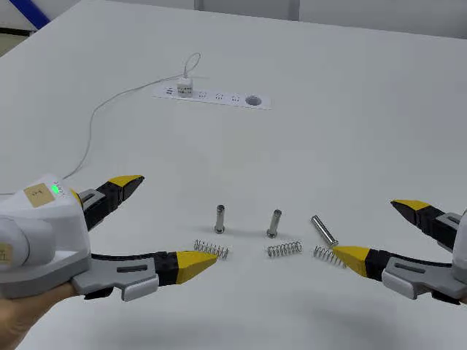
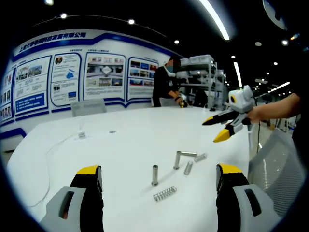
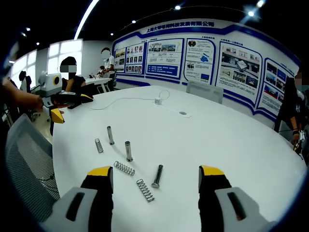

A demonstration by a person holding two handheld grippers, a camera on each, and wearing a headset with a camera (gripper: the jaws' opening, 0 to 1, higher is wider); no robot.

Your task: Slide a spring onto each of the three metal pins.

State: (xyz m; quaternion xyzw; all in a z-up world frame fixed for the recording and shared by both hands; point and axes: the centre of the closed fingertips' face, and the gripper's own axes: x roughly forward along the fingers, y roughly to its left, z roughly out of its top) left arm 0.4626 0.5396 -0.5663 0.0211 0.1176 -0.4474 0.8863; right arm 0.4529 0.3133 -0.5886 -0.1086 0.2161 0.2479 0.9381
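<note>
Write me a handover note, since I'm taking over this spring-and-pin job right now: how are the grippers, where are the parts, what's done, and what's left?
Left gripper: open, empty, left of the parts on the white table.
Right gripper: open, empty, on their right.
Parts: two short silver metal pins stand upright, the left pin and the middle pin. The third pin lies flat on the right. Three small coiled wire springs lie in front of them: left spring, middle spring, right spring.
Done: nothing; no spring is on a pin.
Left: all three springs.

Industrial lab hall: blue-trimmed poster wall [image 3: 203,53], white table [image 1: 350,146], equipment shelves [image 2: 203,65] (ceiling strip lights [image 2: 217,23] overhead)
</note>
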